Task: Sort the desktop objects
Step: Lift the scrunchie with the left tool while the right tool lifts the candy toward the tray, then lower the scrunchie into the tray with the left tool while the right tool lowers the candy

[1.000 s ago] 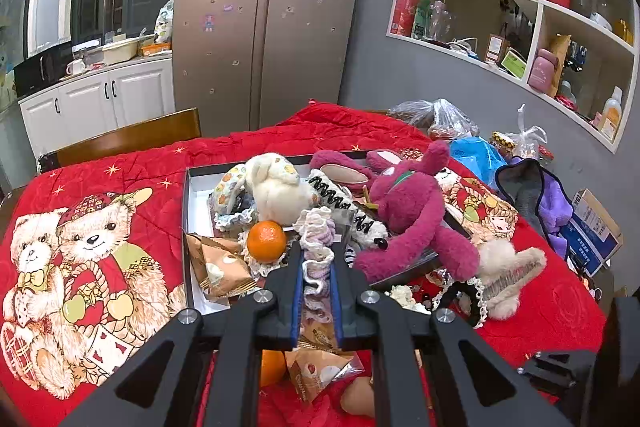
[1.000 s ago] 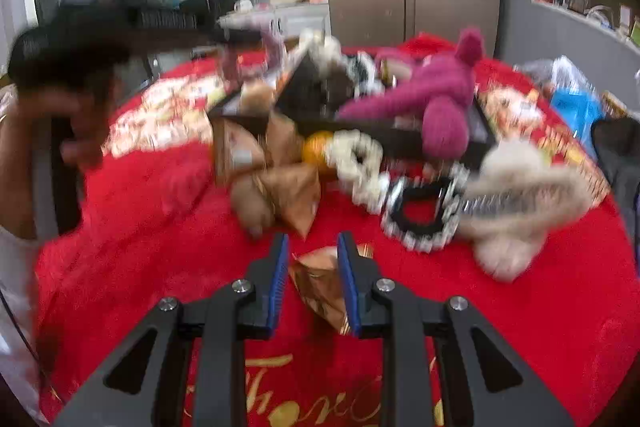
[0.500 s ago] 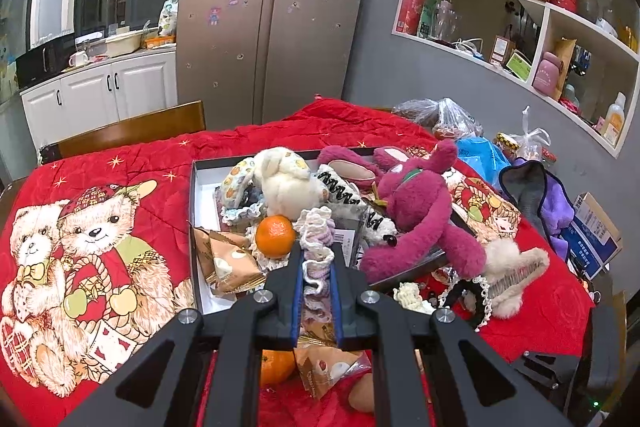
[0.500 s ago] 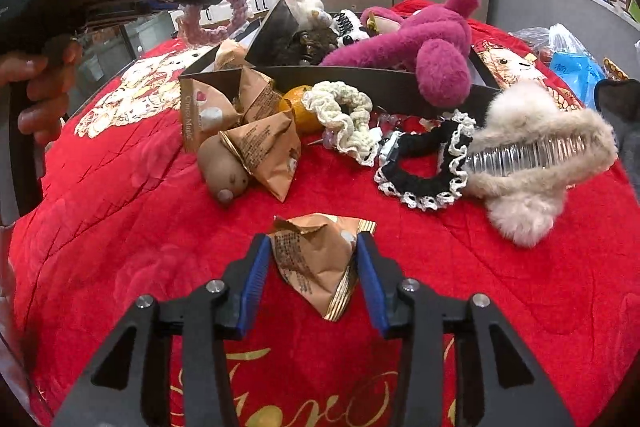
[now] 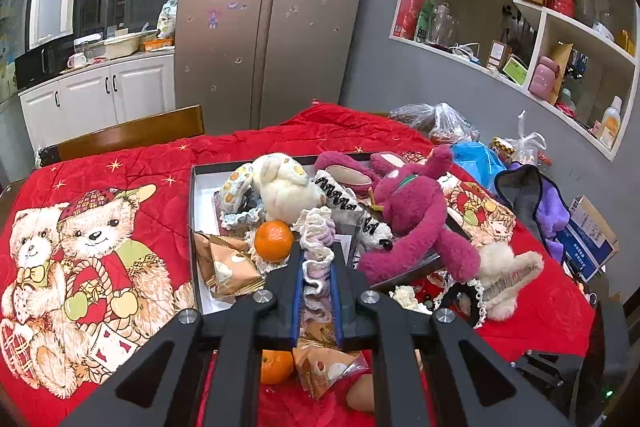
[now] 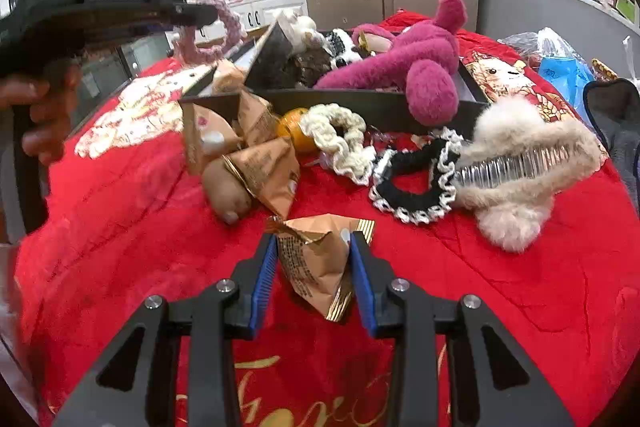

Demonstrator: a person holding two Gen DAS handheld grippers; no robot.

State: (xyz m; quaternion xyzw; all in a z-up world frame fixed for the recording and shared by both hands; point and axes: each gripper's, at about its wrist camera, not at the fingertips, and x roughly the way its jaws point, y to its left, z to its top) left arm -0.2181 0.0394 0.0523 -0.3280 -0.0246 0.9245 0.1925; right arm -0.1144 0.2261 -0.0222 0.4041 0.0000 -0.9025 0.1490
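Right tool (image 6: 314, 259) now straddling snack packet (image 6: 316, 263), not clamped yet. Left tool (image 5: 316, 281) still pinching scrunchie (image 5: 318, 243) over box (image 5: 200, 195).

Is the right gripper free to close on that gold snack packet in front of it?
Probably yes: the right gripper is open with its pads either side of the gold snack packet, which lies alone on the red cloth.

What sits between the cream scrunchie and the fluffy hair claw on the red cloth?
In the right wrist view, a black scrunchie with white lace trim lies between the cream scrunchie and the fluffy hair claw, apparently touching the claw.
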